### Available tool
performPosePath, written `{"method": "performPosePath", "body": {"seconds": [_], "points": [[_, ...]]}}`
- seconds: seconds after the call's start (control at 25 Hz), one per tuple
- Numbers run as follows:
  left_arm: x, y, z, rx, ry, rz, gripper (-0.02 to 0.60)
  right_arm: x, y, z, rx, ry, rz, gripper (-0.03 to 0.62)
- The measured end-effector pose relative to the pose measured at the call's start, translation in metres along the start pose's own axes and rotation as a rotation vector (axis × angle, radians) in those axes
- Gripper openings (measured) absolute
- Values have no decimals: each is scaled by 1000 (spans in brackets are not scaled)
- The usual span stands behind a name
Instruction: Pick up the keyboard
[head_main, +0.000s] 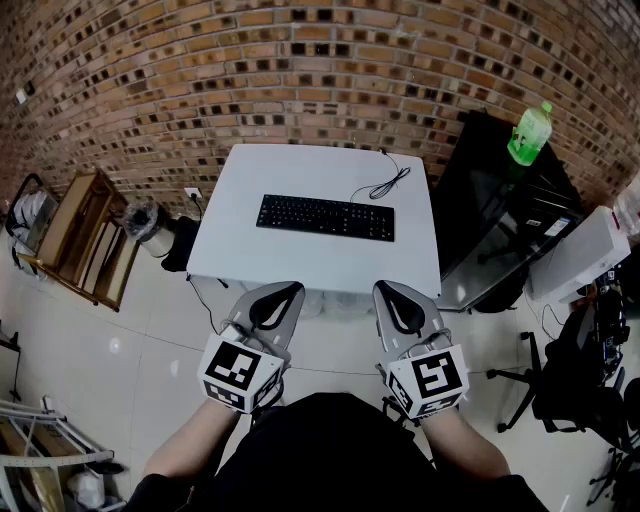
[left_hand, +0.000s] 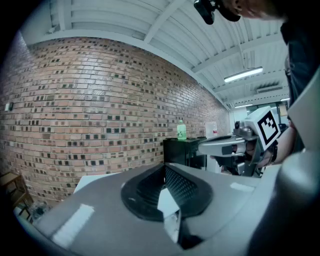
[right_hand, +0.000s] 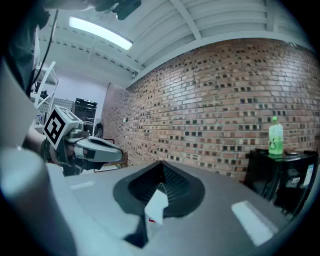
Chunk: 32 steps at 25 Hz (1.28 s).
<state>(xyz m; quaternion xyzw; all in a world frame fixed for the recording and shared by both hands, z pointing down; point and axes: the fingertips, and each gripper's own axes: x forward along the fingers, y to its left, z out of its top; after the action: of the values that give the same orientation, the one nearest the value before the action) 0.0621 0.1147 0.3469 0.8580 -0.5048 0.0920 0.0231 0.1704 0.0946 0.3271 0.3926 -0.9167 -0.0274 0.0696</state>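
A black keyboard (head_main: 325, 216) lies across the middle of a white table (head_main: 240, 250), its cable (head_main: 380, 184) curling toward the far edge. My left gripper (head_main: 283, 293) and right gripper (head_main: 393, 292) hang side by side in front of the table's near edge, above the floor and apart from the keyboard. Both are shut with nothing between the jaws. In the left gripper view my left gripper (left_hand: 164, 172) has its jaws together, and the right gripper shows at the right. My right gripper (right_hand: 162, 170) is likewise closed in the right gripper view. The keyboard is hidden in both gripper views.
A black cabinet (head_main: 490, 215) stands right of the table with a green bottle (head_main: 530, 133) on top. A white box (head_main: 580, 255) sits further right. A wooden rack (head_main: 80, 235) is at the left, a brick wall (head_main: 300, 70) behind.
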Motion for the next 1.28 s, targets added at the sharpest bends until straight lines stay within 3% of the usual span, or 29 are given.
{"method": "performPosePath", "body": {"seconds": [0.36, 0.68, 0.88, 1.28], "points": [[10, -10, 0, -13, 14, 34, 6, -9, -6, -1, -2, -14, 46, 2], [22, 15, -9, -84, 54, 40, 6, -1, -11, -4, 18, -13, 45, 2], [40, 45, -22, -127, 90, 32, 11, 19, -15, -9, 25, -1, 33, 2], [91, 157, -71, -210, 239, 40, 119, 107, -21, -9, 41, 52, -9, 2]]}}
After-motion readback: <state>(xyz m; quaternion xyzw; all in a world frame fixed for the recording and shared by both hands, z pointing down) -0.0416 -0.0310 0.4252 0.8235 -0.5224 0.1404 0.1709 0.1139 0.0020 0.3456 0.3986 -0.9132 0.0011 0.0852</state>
